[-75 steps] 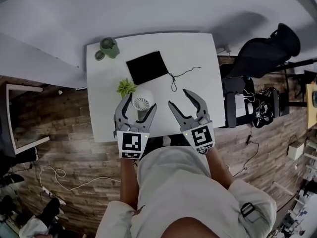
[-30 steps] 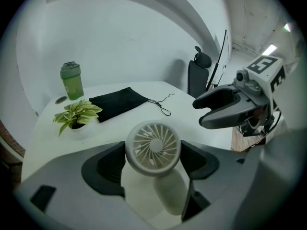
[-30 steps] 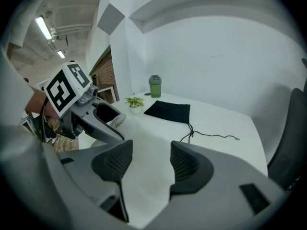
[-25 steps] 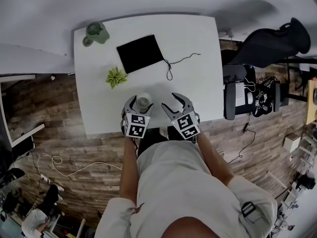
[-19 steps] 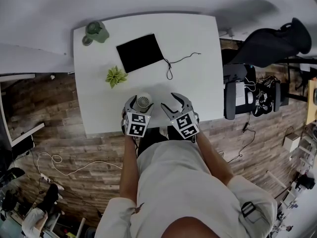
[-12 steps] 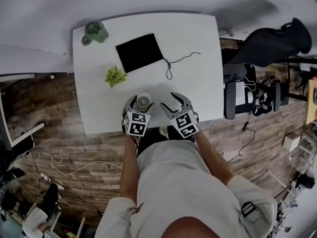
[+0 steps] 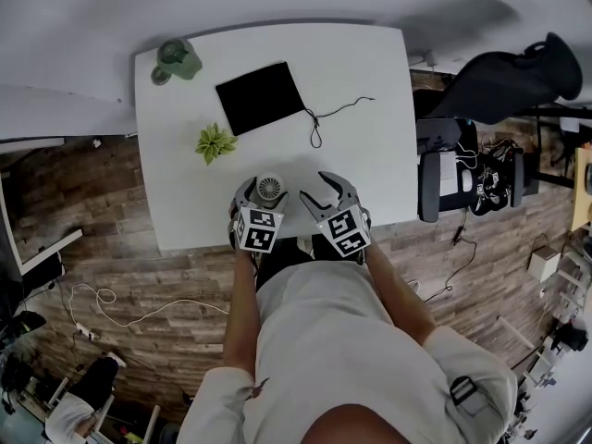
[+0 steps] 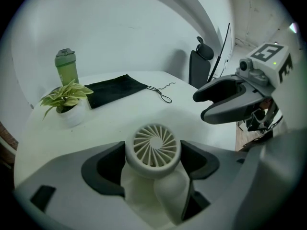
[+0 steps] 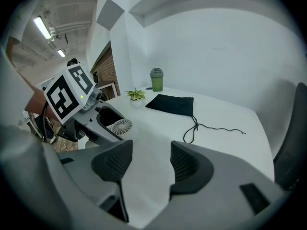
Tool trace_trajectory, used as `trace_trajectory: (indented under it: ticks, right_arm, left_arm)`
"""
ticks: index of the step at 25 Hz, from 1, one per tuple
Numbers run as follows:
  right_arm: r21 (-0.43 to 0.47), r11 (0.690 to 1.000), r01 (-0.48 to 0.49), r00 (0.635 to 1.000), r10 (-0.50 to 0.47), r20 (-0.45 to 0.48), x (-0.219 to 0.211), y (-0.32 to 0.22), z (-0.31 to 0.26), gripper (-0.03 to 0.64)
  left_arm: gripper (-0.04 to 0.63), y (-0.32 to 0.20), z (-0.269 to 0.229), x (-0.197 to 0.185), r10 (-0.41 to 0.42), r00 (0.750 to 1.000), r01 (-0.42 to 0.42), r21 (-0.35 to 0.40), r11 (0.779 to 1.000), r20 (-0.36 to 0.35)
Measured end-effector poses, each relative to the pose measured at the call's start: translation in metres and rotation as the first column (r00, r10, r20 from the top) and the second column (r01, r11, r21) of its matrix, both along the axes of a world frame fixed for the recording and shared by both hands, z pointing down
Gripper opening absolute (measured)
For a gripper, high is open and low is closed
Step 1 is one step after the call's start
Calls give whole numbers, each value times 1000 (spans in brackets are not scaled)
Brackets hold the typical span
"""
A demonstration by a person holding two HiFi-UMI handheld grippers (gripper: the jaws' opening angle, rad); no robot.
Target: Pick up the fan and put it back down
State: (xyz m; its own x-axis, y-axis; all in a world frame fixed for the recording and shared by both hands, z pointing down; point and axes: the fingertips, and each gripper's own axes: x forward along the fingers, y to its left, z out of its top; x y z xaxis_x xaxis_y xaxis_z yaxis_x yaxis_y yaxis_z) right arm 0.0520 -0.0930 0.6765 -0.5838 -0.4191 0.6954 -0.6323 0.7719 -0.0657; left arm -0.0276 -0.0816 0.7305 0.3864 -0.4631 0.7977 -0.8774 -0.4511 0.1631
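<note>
**Head view.** White rectangular table (image 7: 370, 109), smooth and matt; its near edge was covered by the person's torso. The small white plastic fan with a round head (image 7: 270, 189) sat near that edge, between the jaws of the left gripper (image 7: 263, 195); only its slatted top showed. The right gripper (image 7: 319, 192) was just beside it, jaws spread. Further back lay a flat black fabric pouch (image 7: 260, 99) with a thin dark cord (image 7: 338, 116), a small leafy green plant in a white pot (image 7: 215, 141) and a green cylindrical bottle (image 7: 178, 60). A black chair (image 7: 504, 86) stood beside the table.

**Left gripper view.** The fan (image 8: 156, 150) showed a radial grille and a tapering stem whose foot was hidden by the gripper body; whether it rested on the table could not be told. The left gripper (image 8: 153, 163) was closed on the fan's head, dark ribbed pads against both sides. The right gripper (image 8: 218, 102) was partly cut off at the frame's edge.

**Right gripper view.** The right gripper (image 9: 146, 164) stood wide, with only bare tabletop between its textured pads. The fan (image 9: 121, 126) was half hidden by the left gripper's jaw.
</note>
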Motion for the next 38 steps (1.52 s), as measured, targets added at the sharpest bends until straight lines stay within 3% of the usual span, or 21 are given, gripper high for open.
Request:
trace_trajectory:
  ticks: [23, 30, 38]
  right_arm:
    - [39, 998, -40, 999, 40, -3, -5, 1, -12, 253]
    - [116, 989, -91, 996, 90, 18, -2, -4, -41, 253]
    - [238, 958, -157, 987, 142, 79, -4, -12, -104, 255]
  left_arm:
    - [377, -5, -11, -6, -3, 1000, 4, 57, 998, -16]
    - [367, -18, -58, -15, 3, 999, 8, 189, 982, -54]
    - [323, -32, -138, -22, 30, 995, 6, 380, 925, -90]
